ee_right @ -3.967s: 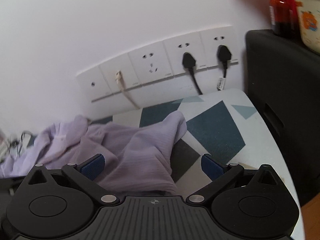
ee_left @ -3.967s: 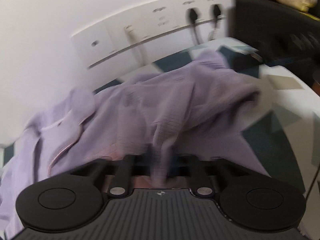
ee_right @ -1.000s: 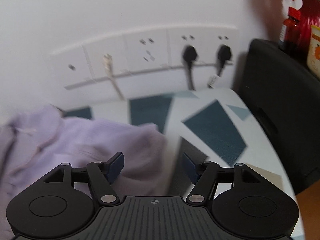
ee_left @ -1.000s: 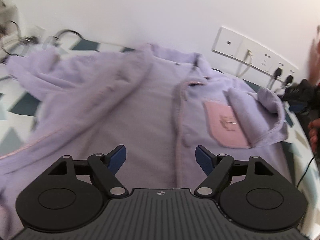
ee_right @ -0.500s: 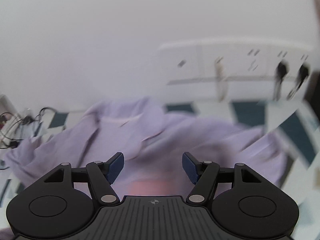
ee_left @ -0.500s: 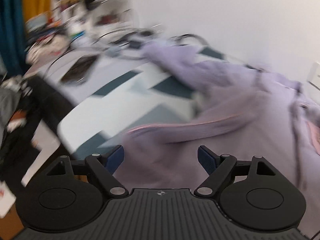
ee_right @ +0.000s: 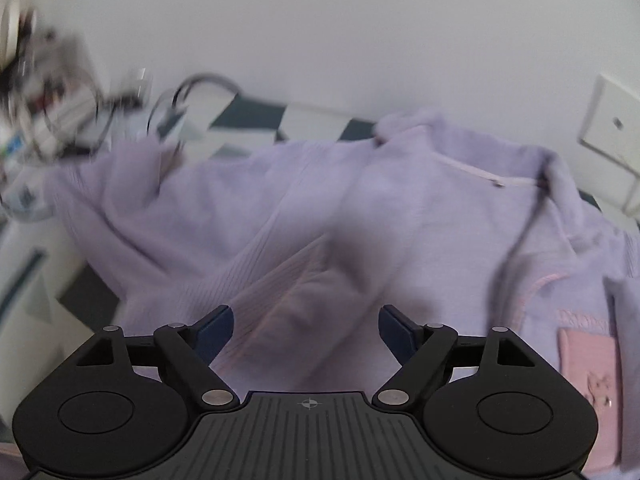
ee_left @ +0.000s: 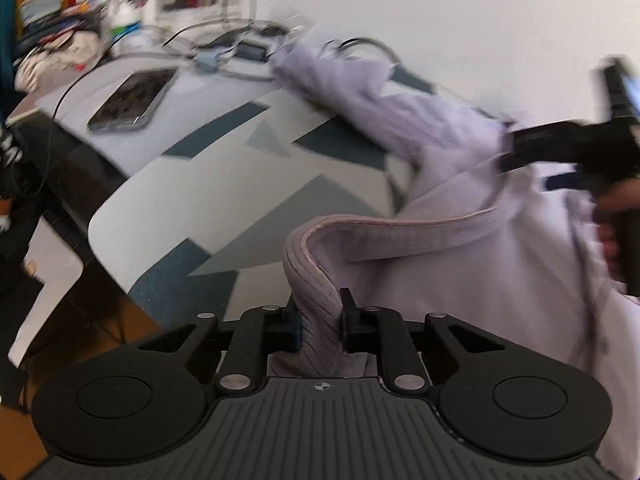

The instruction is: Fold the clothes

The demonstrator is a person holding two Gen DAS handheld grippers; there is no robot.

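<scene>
Left gripper (ee_left: 319,326) has just clamped onto the jacket (ee_left: 460,264) hem; right gripper (ee_right: 306,334), jaws just widening, holds nothing. Folding barely begun.

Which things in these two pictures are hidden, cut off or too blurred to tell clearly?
- Left wrist view: the hem of the lilac garment between the pads of the left gripper, whose jaws have just been closing, runs under the gripper body.
- Left wrist view: the right gripper is smeared; its jaws are unreadable.
- Left wrist view: clutter beyond the phone is blurred.
- Right wrist view: the pink pocket is partly hidden by the right gripper's body.
</scene>
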